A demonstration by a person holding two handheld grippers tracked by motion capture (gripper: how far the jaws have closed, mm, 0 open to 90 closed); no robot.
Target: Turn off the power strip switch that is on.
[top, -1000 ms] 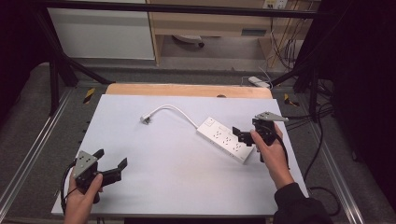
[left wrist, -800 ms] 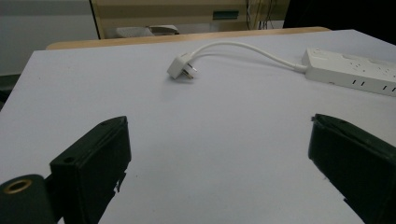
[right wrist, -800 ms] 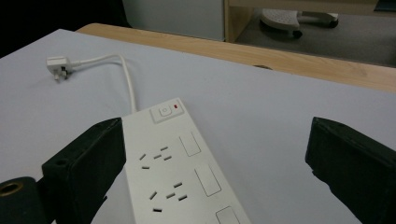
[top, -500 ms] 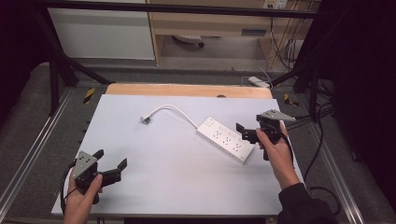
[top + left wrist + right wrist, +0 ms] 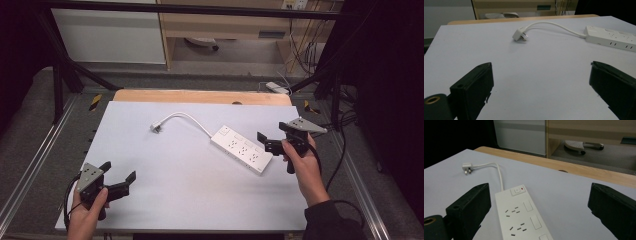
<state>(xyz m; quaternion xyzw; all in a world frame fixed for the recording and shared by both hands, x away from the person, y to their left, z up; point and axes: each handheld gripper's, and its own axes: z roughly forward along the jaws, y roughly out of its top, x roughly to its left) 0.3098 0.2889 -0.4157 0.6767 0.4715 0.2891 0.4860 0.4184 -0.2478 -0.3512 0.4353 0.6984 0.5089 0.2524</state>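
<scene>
The white power strip [image 5: 242, 149] lies diagonally on the right half of the counter [image 5: 165, 200], short of the right edge, its cord [image 5: 192, 119] curving off to the plug [image 5: 156, 128] near the middle-back. The right hand-held gripper [image 5: 264, 142] hovers just beside the strip's near end, jaws spread wide and holding nothing. The left hand-held gripper [image 5: 119, 181] sits at the front-left corner, also spread and holding nothing, with bare counter between the 2.

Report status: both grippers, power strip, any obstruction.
Left gripper open, idle at near-left corner. Right gripper open beside power strip, not gripping. Plug loose on table; nothing blocking.
</scene>
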